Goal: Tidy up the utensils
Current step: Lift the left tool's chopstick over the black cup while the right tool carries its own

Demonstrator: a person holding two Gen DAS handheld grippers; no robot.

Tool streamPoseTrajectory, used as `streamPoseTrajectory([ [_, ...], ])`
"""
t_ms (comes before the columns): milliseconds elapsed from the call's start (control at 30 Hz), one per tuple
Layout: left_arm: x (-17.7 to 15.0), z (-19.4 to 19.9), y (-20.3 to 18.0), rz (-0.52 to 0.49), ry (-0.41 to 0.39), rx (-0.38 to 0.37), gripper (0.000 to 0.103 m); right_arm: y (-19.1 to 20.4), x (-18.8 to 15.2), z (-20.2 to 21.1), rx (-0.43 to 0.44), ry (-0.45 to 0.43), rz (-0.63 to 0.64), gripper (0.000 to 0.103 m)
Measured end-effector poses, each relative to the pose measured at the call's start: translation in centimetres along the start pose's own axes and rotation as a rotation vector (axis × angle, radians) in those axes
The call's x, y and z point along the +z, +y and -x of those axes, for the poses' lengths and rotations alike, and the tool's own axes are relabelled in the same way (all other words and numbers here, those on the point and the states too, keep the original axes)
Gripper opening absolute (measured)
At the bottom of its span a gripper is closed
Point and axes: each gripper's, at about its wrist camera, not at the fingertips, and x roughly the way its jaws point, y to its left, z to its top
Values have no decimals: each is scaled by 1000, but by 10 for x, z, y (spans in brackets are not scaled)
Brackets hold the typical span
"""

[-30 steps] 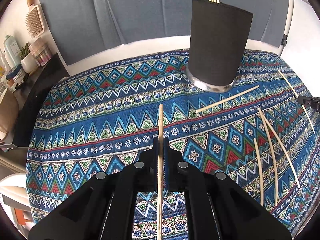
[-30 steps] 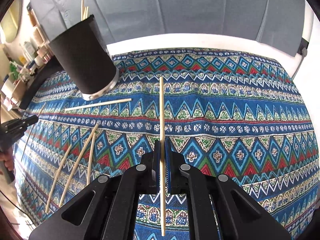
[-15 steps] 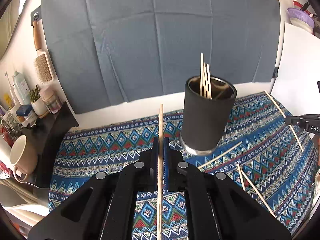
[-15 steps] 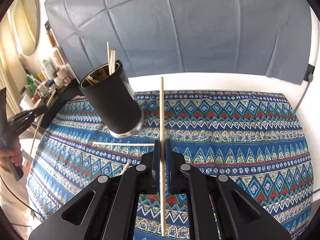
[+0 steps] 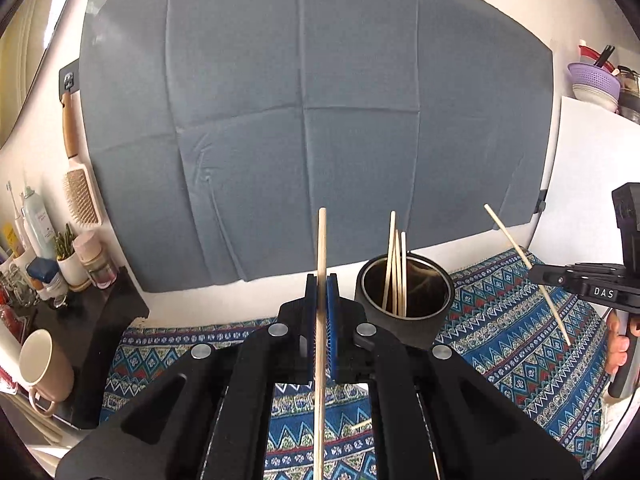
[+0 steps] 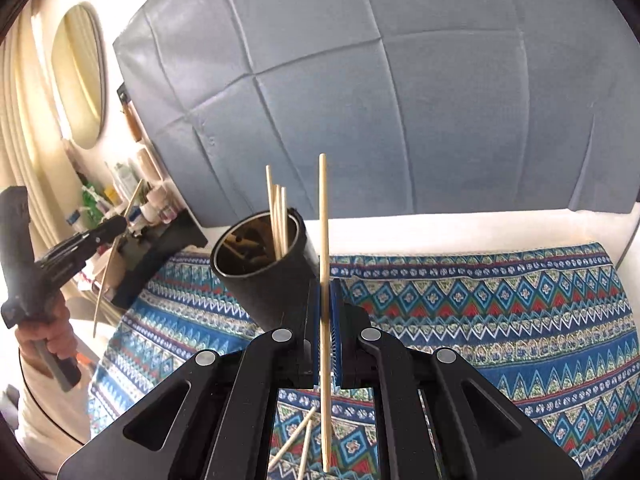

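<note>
A black cup (image 5: 404, 308) holding three wooden chopsticks (image 5: 394, 264) stands on the patterned cloth (image 5: 520, 344). My left gripper (image 5: 321, 286) is shut on a wooden chopstick (image 5: 320, 320), held upright just left of the cup. My right gripper (image 6: 325, 292) is shut on another chopstick (image 6: 325, 280), raised just right of the cup (image 6: 264, 268). The right gripper also shows at the right of the left wrist view (image 5: 538, 274). Loose chopsticks (image 6: 296, 440) lie on the cloth below.
A dark side shelf (image 5: 100, 320) with bottles, a small plant and a beige mug (image 5: 44, 364) stands at the left. A grey cloth backdrop (image 5: 312, 120) hangs behind. A hairbrush (image 5: 80, 192) hangs on the wall. Bowls (image 5: 596, 84) sit on a white unit at right.
Both grippers have risen and tilted up with their chopsticks, and have come closer to the cup. The cup's open top now shows in both views.
</note>
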Motion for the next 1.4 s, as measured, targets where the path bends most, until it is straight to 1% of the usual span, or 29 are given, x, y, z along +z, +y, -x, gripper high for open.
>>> streamPoseTrajectory([
  [33,3,-2,-2,2,-14,-6,5,2,4,-3,18,-9,-3,5],
  [100,8,-7,-5,8,-27,-60,5,6,10,-8,38,-31,-9,5],
  [133,10,-9,-6,15,-42,-75,5,8,13,-11,59,-49,-10,5],
  [200,15,-15,-8,23,-73,-112,5,9,19,-14,101,-95,-16,5],
  [333,22,-27,-6,80,-123,-182,5,10,29,-21,179,-191,-35,5],
  [433,24,-33,-6,110,-176,-199,5,5,35,-26,232,-266,-74,5],
  [533,24,-36,-4,144,-250,-212,5,0,41,-31,277,-343,-104,5],
  [667,21,-40,-1,175,-333,-247,5,-8,44,-44,324,-387,-177,5],
  [767,17,-39,0,176,-402,-263,5,-9,45,-52,326,-416,-181,5],
  [833,15,-40,1,185,-449,-281,5,-10,45,-58,345,-434,-183,5],
  [900,14,-44,-1,198,-479,-283,5,-12,43,-64,368,-472,-205,5],
  [967,14,-50,-3,203,-508,-263,5,-11,44,-71,367,-494,-207,5],
  [1000,14,-55,-5,202,-506,-275,5,-10,45,-74,364,-502,-203,5],
  [1167,9,-77,-8,247,-486,-280,5,-5,42,-91,355,-517,-177,5],
  [1267,6,-87,-10,251,-487,-269,5,-4,39,-102,323,-507,-156,5],
  [1400,9,-95,-6,283,-498,-272,5,-4,36,-114,289,-500,-148,5],
])
